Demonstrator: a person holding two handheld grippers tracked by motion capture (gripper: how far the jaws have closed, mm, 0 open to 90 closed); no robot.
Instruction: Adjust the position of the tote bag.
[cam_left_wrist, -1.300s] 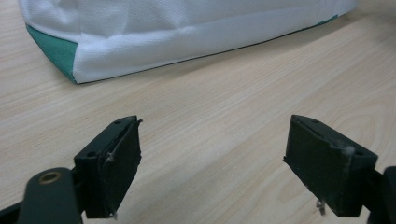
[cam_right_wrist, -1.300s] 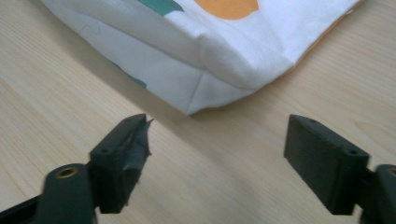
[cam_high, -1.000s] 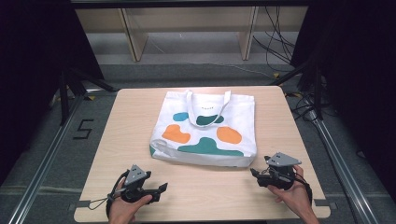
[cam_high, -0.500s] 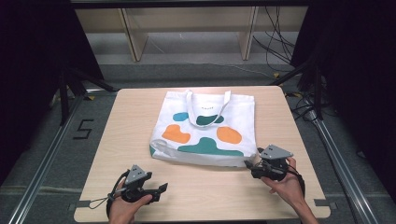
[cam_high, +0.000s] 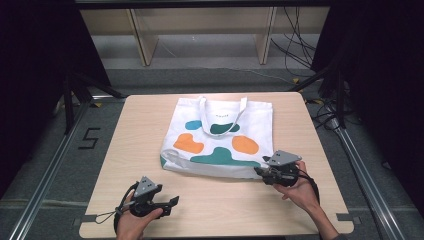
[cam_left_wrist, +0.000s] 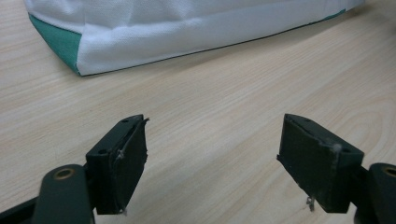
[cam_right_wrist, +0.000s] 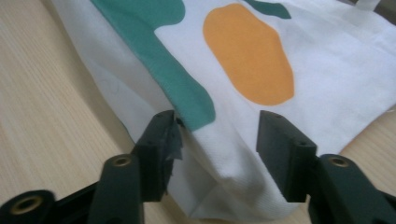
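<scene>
A white tote bag (cam_high: 220, 135) with teal and orange blobs lies flat on the wooden table (cam_high: 225, 210), handles toward the far side. My right gripper (cam_high: 257, 171) is at the bag's near right corner. In the right gripper view its jaws straddle that corner of the bag (cam_right_wrist: 252, 60); they have just been closing, with the fabric between them and a gap still showing at one pad, so the right gripper (cam_right_wrist: 217, 144) is open. My left gripper (cam_high: 172, 202) rests near the front left edge, open and holding nothing. The left gripper (cam_left_wrist: 212, 154) faces the bag's teal-edged bottom (cam_left_wrist: 187, 32) from a distance.
Bare tabletop (cam_left_wrist: 224, 93) lies between the left gripper and the bag. Beyond the table stand wooden shelf legs (cam_high: 142, 40). Cables (cam_high: 295, 55) trail on the floor at the back right. A "5" mark (cam_high: 89, 138) and a metal rail (cam_high: 50, 170) are at the left.
My right gripper has moved left and forward to the bag's near right corner, and its jaws have narrowed around the fabric. The left gripper has stayed put.
</scene>
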